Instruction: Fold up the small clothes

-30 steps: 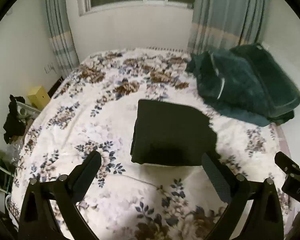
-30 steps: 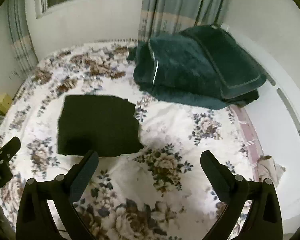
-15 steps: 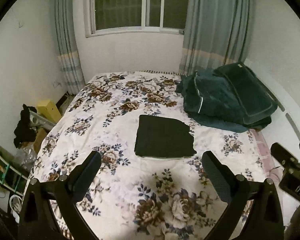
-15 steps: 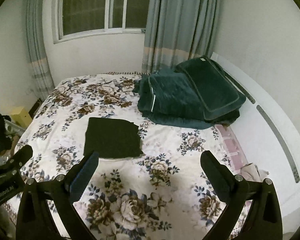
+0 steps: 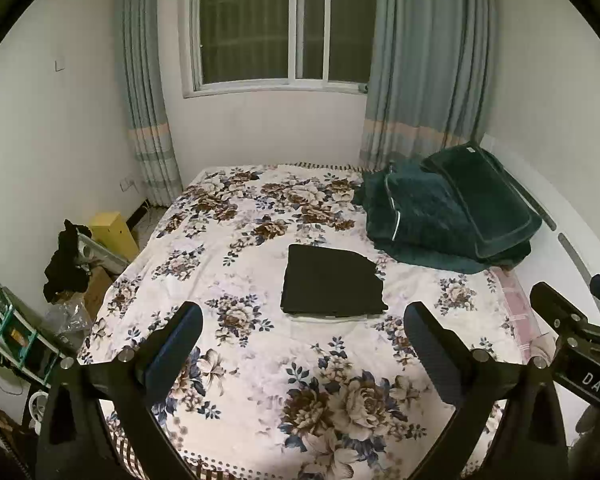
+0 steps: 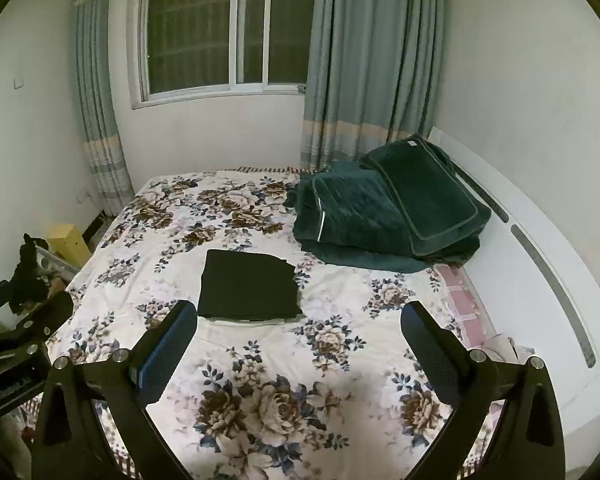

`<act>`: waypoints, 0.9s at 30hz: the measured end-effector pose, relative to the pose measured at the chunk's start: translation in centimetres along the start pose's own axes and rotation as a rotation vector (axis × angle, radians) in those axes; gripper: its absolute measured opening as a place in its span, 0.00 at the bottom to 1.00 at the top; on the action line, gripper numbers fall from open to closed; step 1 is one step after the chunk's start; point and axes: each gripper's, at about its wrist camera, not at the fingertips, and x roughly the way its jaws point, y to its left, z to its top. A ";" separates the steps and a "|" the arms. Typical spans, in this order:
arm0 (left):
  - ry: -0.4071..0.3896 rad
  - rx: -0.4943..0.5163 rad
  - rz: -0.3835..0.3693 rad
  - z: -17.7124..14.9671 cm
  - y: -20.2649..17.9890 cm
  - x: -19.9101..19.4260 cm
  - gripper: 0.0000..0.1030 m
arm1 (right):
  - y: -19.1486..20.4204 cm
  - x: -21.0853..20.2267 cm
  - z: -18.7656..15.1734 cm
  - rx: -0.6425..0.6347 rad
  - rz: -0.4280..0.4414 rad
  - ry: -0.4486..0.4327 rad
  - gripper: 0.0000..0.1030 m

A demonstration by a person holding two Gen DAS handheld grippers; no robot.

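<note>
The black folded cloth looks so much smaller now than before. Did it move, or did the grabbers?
The grabbers moved. Both the left gripper and the right gripper pulled back and up from the bed, so the window now shows. Both stayed open and empty. The black folded cloth stayed flat in the same spot, and the green blankets did not move.

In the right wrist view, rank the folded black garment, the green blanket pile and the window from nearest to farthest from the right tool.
Measured from the right tool:
1. Folded black garment, lying flat on the bed, just ahead and slightly left.
2. Green blanket pile, farther up the bed on the right, by the headboard.
3. Window, in the far wall beyond the bed.
</note>
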 end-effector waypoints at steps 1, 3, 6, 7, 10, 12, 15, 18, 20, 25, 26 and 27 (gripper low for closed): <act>0.002 -0.002 0.001 0.0 0.0 -0.2 1.00 | 0.0 -0.5 0.0 0.000 0.003 0.004 1.00; 0.002 -0.004 0.005 0.0 0.0 -0.5 1.00 | -0.3 -0.4 0.3 -0.001 0.010 0.009 1.00; -0.011 0.002 0.013 0.0 -0.2 -1.0 1.00 | -0.6 -0.7 0.4 0.002 0.010 0.007 1.00; -0.016 0.006 0.018 0.0 -0.3 -1.1 1.00 | -0.7 -0.3 0.5 0.001 0.010 0.006 1.00; -0.021 0.004 0.019 -0.2 -0.4 -1.4 1.00 | -1.1 -0.6 0.5 0.001 0.004 -0.001 1.00; -0.020 0.003 0.010 -0.3 -0.4 -1.5 1.00 | -1.3 0.0 0.7 -0.003 0.008 0.001 1.00; -0.024 0.002 0.017 -0.3 -0.4 -1.8 1.00 | -1.4 0.0 0.7 -0.003 0.008 0.002 1.00; -0.024 0.001 0.015 -0.3 -0.4 -1.8 1.00 | -1.4 -0.2 0.7 -0.006 0.007 0.000 1.00; -0.025 0.002 0.019 -0.3 -0.4 -2.0 1.00 | -1.4 -0.3 0.6 -0.002 0.008 0.002 1.00; -0.023 0.002 0.016 -0.3 -0.3 -2.0 1.00 | -1.3 0.1 0.8 -0.006 0.011 0.001 1.00; -0.025 0.003 0.018 -0.3 -0.4 -2.0 1.00 | -1.3 0.2 0.8 -0.007 0.013 0.001 1.00; -0.024 0.004 0.019 -0.3 -0.3 -2.0 1.00 | -1.3 0.2 0.8 -0.007 0.013 0.001 1.00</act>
